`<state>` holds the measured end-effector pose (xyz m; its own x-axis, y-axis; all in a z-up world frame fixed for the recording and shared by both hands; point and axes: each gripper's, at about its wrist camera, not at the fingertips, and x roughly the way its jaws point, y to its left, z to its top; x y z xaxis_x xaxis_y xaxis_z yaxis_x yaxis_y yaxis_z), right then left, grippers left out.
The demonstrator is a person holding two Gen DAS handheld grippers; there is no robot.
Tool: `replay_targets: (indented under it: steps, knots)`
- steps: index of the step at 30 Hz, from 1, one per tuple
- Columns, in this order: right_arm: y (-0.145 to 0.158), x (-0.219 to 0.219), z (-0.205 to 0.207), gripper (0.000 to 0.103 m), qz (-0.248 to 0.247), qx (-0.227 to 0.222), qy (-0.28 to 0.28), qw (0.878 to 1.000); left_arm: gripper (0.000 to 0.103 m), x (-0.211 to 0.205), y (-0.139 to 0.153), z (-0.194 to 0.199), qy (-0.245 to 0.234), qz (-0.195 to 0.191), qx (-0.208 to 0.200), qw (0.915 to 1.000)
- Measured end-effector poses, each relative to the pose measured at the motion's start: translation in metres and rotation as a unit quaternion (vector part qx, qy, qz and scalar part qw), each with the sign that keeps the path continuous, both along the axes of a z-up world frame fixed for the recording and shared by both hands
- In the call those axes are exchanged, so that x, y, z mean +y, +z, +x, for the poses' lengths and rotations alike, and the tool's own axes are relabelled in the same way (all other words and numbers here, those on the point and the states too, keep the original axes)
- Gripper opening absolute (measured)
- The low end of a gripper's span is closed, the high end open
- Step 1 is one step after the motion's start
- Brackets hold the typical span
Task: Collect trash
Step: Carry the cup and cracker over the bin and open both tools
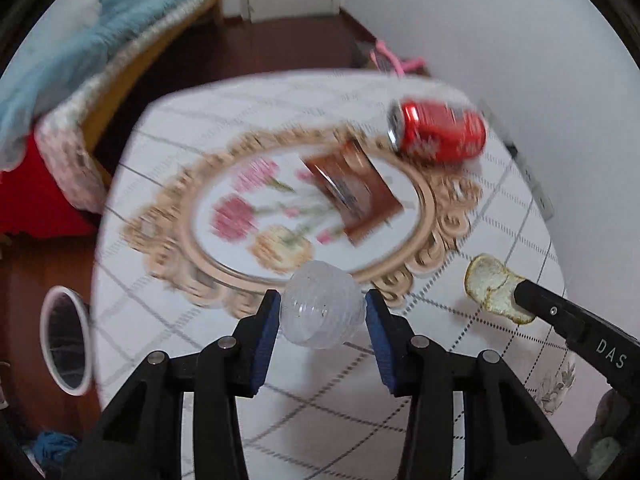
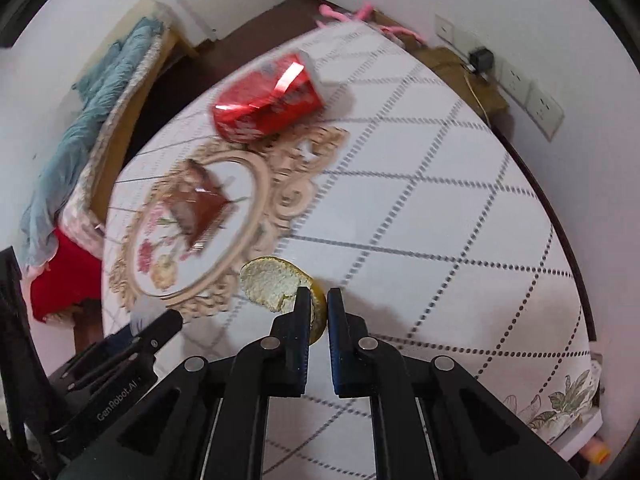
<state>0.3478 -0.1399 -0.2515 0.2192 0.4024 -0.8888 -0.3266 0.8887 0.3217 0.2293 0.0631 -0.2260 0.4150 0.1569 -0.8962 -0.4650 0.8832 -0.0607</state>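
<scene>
My left gripper [image 1: 323, 312] is shut on a crumpled clear plastic cup [image 1: 322, 310] held above the table. My right gripper [image 2: 319, 298] is shut on a piece of yellow fruit peel [image 2: 272, 284]; the peel also shows in the left wrist view [image 1: 494, 288]. A red soda can [image 1: 438, 130] lies on its side at the table's far right, also in the right wrist view [image 2: 266, 100]. A brown snack wrapper [image 1: 354, 190] lies on the oval floral mat [image 1: 224, 216], also in the right wrist view [image 2: 202, 204].
The table [image 2: 420, 220] has a white grid-patterned cloth. A round white-rimmed bin [image 1: 64, 340] stands on the floor to the left. A bed with blue bedding [image 1: 80, 52] is at far left. Wall sockets [image 2: 520, 84] are to the right.
</scene>
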Motion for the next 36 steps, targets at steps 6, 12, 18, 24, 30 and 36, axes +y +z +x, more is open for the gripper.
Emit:
replay_targets:
  steps: [6,12,18,24,30,36]
  knots:
    - [0.049,0.039,-0.024,0.009,0.035,-0.026,0.054,0.998,0.04,0.052,0.057,-0.037,0.04,0.026,-0.05,0.9976]
    - [0.097,0.116,-0.062,0.009,0.072,-0.048,0.134,0.987,0.04,0.117,0.108,-0.095,0.099,0.057,-0.084,0.9899]
    - [0.121,0.221,-0.12,0.009,0.086,-0.058,0.226,0.969,0.04,0.192,0.119,-0.174,0.174,0.077,-0.083,0.9782]
    - [0.096,0.328,-0.185,0.009,0.07,-0.039,0.303,0.95,0.04,0.263,0.082,-0.253,0.248,0.062,-0.05,0.9656]
    - [0.019,0.434,-0.252,0.008,0.018,0.008,0.366,0.93,0.04,0.335,0.008,-0.318,0.309,0.016,-0.003,0.9509]
    - [-0.08,0.517,-0.297,0.008,-0.044,0.068,0.397,0.914,0.04,0.397,-0.072,-0.363,0.352,-0.065,0.026,0.9335]
